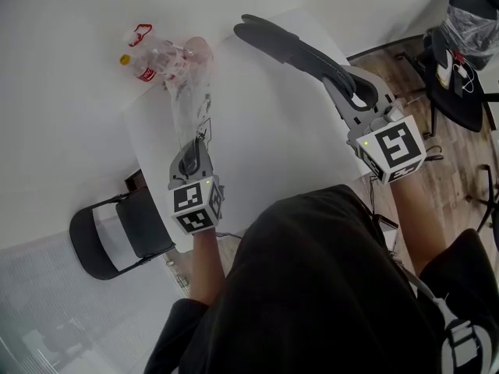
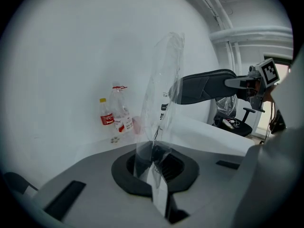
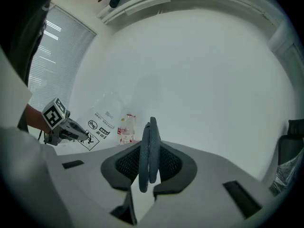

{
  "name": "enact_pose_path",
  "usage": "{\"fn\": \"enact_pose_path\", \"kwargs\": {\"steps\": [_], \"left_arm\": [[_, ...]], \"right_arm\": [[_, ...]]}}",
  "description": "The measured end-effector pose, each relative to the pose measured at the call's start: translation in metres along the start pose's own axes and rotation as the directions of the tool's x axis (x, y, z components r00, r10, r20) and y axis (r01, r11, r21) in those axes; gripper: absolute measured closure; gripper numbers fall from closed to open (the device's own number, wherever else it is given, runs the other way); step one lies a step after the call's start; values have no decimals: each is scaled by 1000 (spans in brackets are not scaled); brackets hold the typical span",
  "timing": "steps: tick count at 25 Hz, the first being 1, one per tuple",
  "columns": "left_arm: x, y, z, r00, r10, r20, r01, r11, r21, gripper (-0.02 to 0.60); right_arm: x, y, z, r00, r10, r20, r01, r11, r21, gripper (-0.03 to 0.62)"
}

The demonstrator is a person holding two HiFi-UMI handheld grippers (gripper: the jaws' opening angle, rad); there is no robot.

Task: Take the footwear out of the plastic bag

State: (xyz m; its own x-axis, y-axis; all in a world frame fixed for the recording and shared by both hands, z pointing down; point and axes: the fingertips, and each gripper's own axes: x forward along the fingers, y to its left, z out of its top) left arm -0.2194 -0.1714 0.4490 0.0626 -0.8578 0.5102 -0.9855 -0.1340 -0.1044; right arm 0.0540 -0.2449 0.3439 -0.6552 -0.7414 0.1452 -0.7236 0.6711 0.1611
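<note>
My left gripper [image 1: 192, 160] is shut on the lower edge of a clear plastic bag [image 1: 185, 92], which stretches away over the white table [image 1: 273, 131]. In the left gripper view the bag [image 2: 164, 84] stands up from the pinched jaws [image 2: 154, 163] and looks empty. My right gripper [image 1: 343, 76] is shut on a pair of flat dark grey footwear [image 1: 284, 44], held out over the table's far right, apart from the bag. In the right gripper view the two pieces [image 3: 147, 146] stand edge-on between the jaws [image 3: 146, 169].
Plastic bottles [image 1: 146, 59] stand at the table's far left corner, just beyond the bag. A black and white folding chair [image 1: 117, 236] is at the left by the table. An office chair with a bag on it [image 1: 460, 61] stands at the right on the wood floor.
</note>
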Motion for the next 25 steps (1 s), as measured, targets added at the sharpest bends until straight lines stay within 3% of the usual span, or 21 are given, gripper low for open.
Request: {"fn": "enact_pose_path", "kwargs": {"steps": [25], "left_arm": [[-2,-8,-3,1000,-9,-22,10,1000,22,559]], "right_arm": [[1,-3,0,1000,20,20,-19,1000,-11,520]]}}
